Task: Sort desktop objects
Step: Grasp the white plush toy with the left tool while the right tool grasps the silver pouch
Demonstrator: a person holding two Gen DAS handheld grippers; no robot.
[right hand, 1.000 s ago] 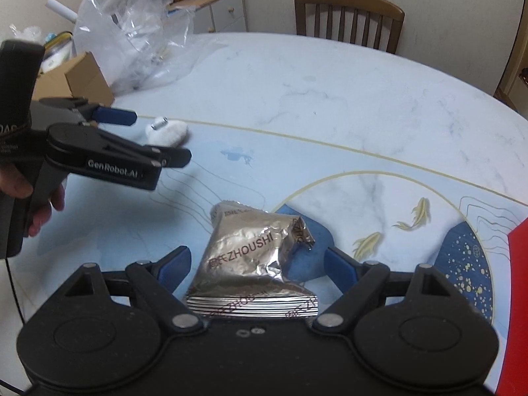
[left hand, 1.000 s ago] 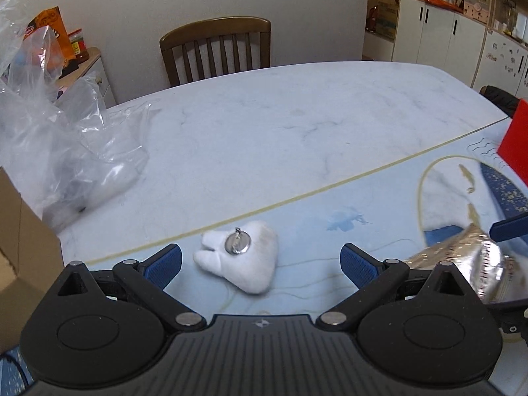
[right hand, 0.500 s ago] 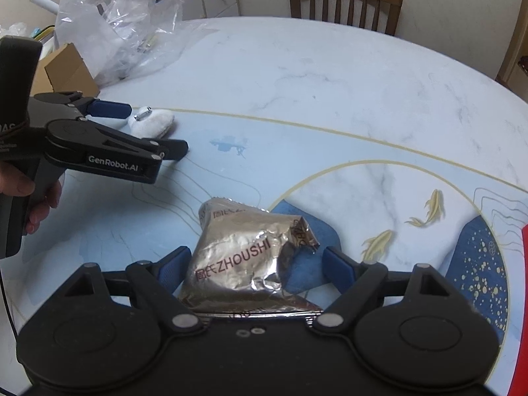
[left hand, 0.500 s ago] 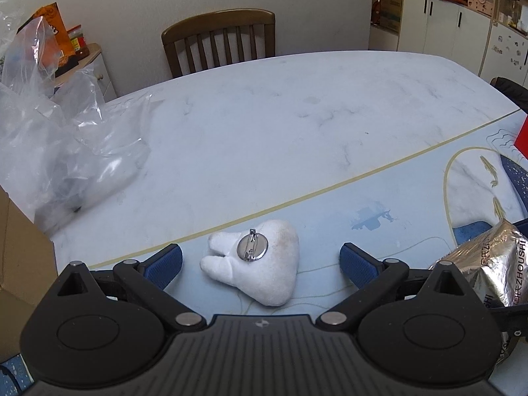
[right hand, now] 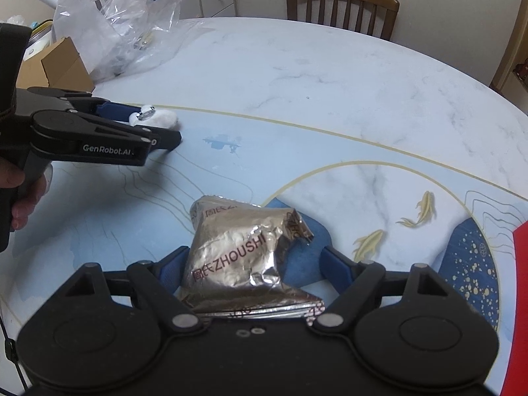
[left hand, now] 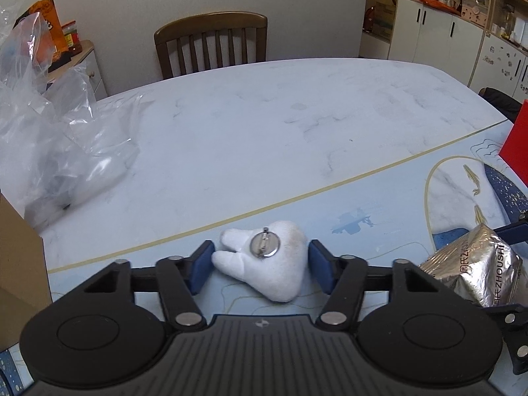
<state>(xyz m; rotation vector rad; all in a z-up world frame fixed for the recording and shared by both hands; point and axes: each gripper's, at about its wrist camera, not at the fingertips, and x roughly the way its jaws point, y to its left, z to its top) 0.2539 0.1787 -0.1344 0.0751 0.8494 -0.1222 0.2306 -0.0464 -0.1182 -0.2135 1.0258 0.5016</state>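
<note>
Two hand-held grippers, both low over the counter (left hand: 264, 125). Your left hand-held gripper (left hand: 260, 265) is closing on the plush tooth (left hand: 277, 274), blue pads right at its sides, badge pin facing up. Your right hand-held gripper (right hand: 254, 269) is closing too, still wide, with the foil packet (right hand: 237, 257) lying on the counter between its jaws, the right pad not yet touching.
</note>
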